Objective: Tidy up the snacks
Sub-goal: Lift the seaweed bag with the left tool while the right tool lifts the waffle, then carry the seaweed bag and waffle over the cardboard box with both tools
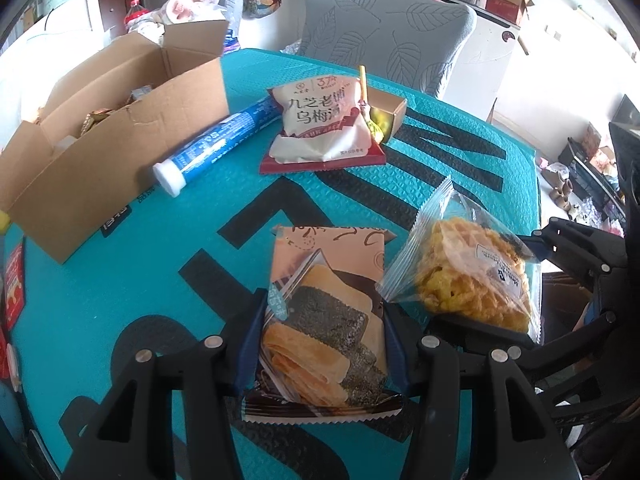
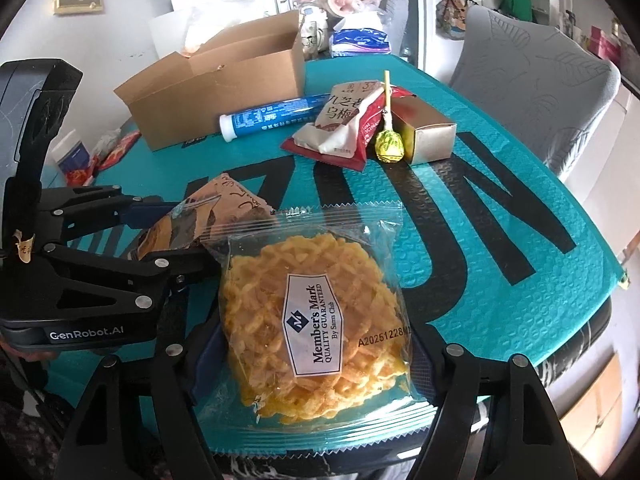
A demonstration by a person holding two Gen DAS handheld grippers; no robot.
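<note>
My left gripper [image 1: 320,340] is shut on a seaweed egg-roll packet [image 1: 324,312], held over the teal table; it also shows in the right wrist view [image 2: 208,220]. My right gripper [image 2: 312,360] is shut on a clear packet of yellow waffle crisps [image 2: 316,320], which shows in the left wrist view [image 1: 468,272] just right of the egg-roll packet. An open cardboard box [image 1: 112,140] with snacks inside stands at the far left. A blue tube [image 1: 216,144], a white plum-drink pouch [image 1: 320,124] and a lollipop [image 2: 388,144] lie beyond.
A small gold box [image 2: 428,136] sits beside the lollipop. A grey leaf-pattern chair [image 1: 384,32] stands behind the teal table [image 1: 160,280]. Loose wrappers [image 2: 100,156] lie at the table's left edge. The table's right edge [image 2: 600,264] drops off near the floor.
</note>
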